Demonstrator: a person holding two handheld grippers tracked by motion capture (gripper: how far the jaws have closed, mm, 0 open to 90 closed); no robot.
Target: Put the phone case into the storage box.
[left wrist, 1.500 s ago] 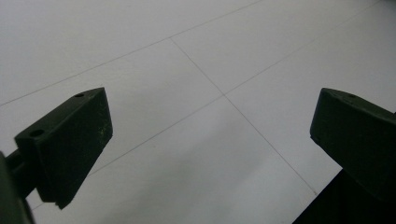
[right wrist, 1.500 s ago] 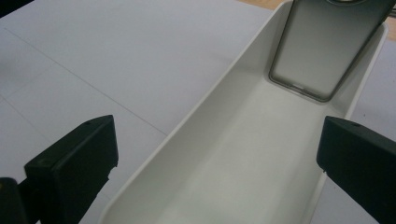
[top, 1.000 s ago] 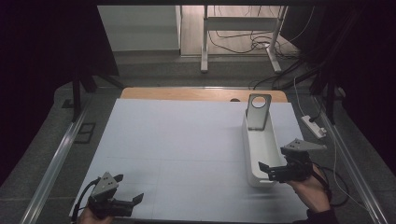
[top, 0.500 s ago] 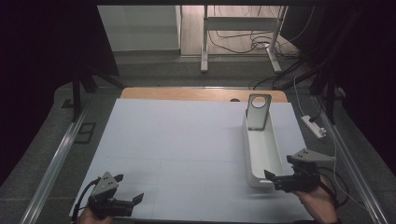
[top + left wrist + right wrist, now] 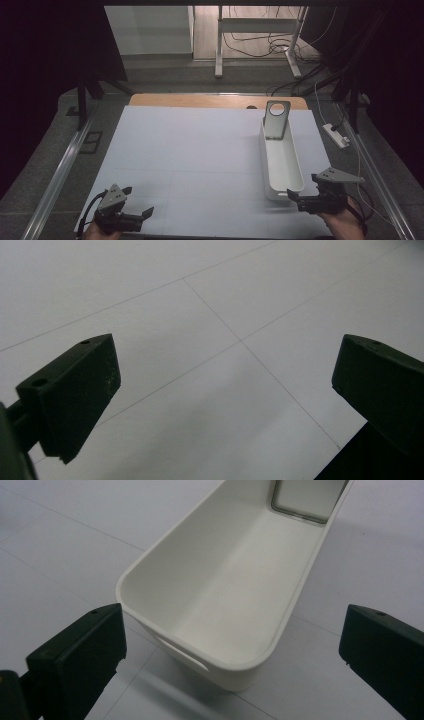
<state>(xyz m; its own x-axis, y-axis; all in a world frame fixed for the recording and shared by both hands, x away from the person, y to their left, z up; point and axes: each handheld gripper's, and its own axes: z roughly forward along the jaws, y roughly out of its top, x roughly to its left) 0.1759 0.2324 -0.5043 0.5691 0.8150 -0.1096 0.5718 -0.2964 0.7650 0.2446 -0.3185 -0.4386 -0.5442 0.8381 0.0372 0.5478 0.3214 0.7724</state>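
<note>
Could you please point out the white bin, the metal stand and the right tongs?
white bin [image 5: 220, 587], right gripper view, inner floor.
metal stand [image 5: 276, 122], high view, upright plate.
right tongs [image 5: 298, 197], high view, between the tips.

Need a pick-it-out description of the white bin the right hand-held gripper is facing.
Start at the white table sheet and go to its right side. There a long, narrow white bin runs from far to near, its near end just ahead of the right hand-held gripper, whose jaws stand open. It is the one deep, open-topped container, with a grey metal plate with a round hole standing in its far end.
</note>
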